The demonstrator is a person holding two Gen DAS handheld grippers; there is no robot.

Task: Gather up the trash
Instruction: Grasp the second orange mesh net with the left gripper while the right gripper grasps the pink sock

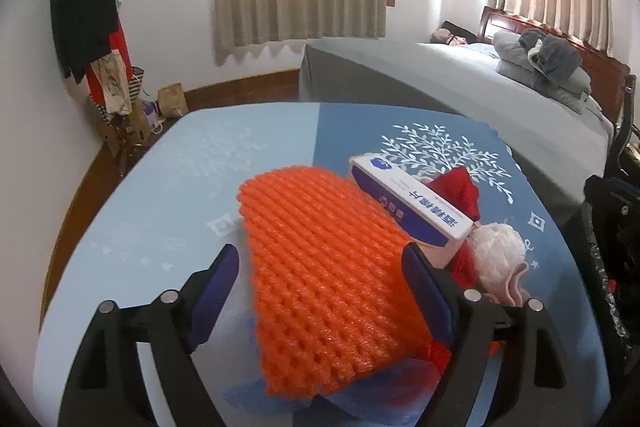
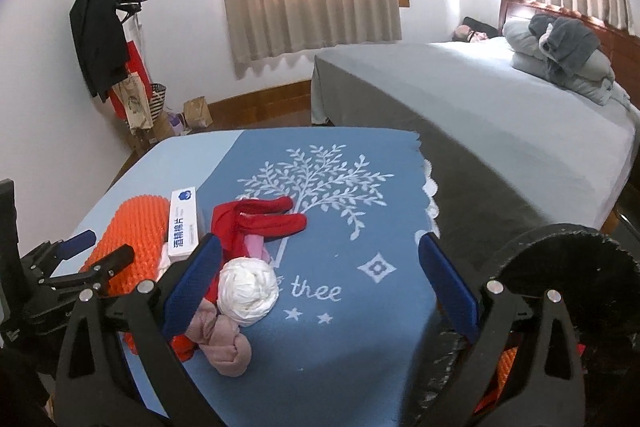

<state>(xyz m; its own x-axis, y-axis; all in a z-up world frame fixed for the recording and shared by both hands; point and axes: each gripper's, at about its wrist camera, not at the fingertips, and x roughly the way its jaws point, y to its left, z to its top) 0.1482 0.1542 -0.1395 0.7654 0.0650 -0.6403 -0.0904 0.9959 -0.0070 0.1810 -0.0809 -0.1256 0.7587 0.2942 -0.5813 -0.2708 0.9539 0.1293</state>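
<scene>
- Left gripper [image 1: 320, 267] spread wide over the orange foam net [image 1: 320, 267]; net lay between the blue pads but was not pinched, so nothing grasped.
- Right gripper [image 2: 320, 259] also released, over bare blue tablecloth [image 2: 360, 187]; nothing between its pads.
- Trash gathered on the near left part of the table: net, a white and blue box [image 2: 184, 227] leaning on it, a red glove [image 2: 256, 223], a white paper ball [image 2: 248, 291], a pink cloth lump [image 2: 228, 347].
- Judged risk: box rested against the net; lifting the net could tip the box and push it toward the table edge.
- Judged risk: right pad of the left gripper stood just beside the box; closing there could catch the box corner together with the net and give a weak hold.
- Judged risk: foam is soft and springy; could slip out if pinched only at the rim.
- Only the right wrist view showed the glove fingers spread out, the paper ball whole, and a black bag [image 2: 568, 267] at the right with something orange inside.
- Only the left wrist view showed the net lying between the left pads.
</scene>
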